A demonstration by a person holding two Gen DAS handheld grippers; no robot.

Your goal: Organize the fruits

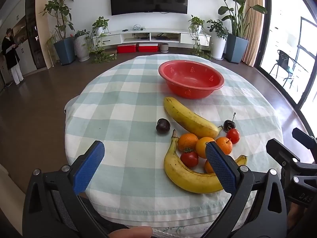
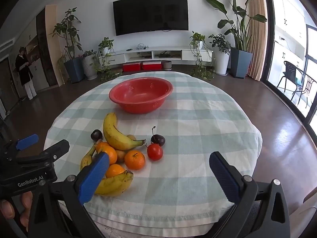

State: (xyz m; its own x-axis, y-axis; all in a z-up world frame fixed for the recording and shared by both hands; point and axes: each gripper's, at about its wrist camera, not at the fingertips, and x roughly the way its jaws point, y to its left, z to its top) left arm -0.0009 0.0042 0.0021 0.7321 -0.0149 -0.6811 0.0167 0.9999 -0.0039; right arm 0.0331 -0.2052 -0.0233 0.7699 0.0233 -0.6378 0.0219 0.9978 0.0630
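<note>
Both tools are hovering over the near edge of a round counter (image 2: 198, 119) draped in a pale green and white checked cloth (image 1: 118, 103), each tilting down toward the fruit. The left tool (image 1: 154, 158) is standing with its blue-padded fingers (image 1: 89, 168) wide apart and nothing between them; seen from the left wrist, its right finger is overlapping the fruit pile without visibly touching it. The right tool (image 2: 158, 174) is likewise spread fully apart and gripping nothing, with bare cloth lying between its fingers.

The fruit is sitting in a loose cluster on the near side of the counter, to the left in the right wrist view. A straight banana (image 1: 190, 119) is lying at the far side of the pile, pointing toward the bowl. A curved banana (image 1: 182, 174) is wrapping around the near side. Between them several oranges (image 1: 187, 141) are crowding together, touching one another. One red tomato (image 1: 189, 158) is nestling inside the curve of the near banana, and another tomato (image 1: 233, 135) is sitting at the right edge of the pile, just beside a dark cherry (image 1: 228, 124) with its stem sticking up. A dark plum (image 1: 162, 126) is resting alone just left of the straight banana.

A red bowl (image 1: 218, 83), perforated like a colander, is standing empty on the far part of the counter, apart from the fruit.

Beyond the counter, a television (image 2: 150, 13) is hanging on the wall above a low white cabinet (image 2: 158, 54), potted plants (image 2: 69, 39) are lining both sides, and a person (image 2: 24, 71) is standing far off at the left.
</note>
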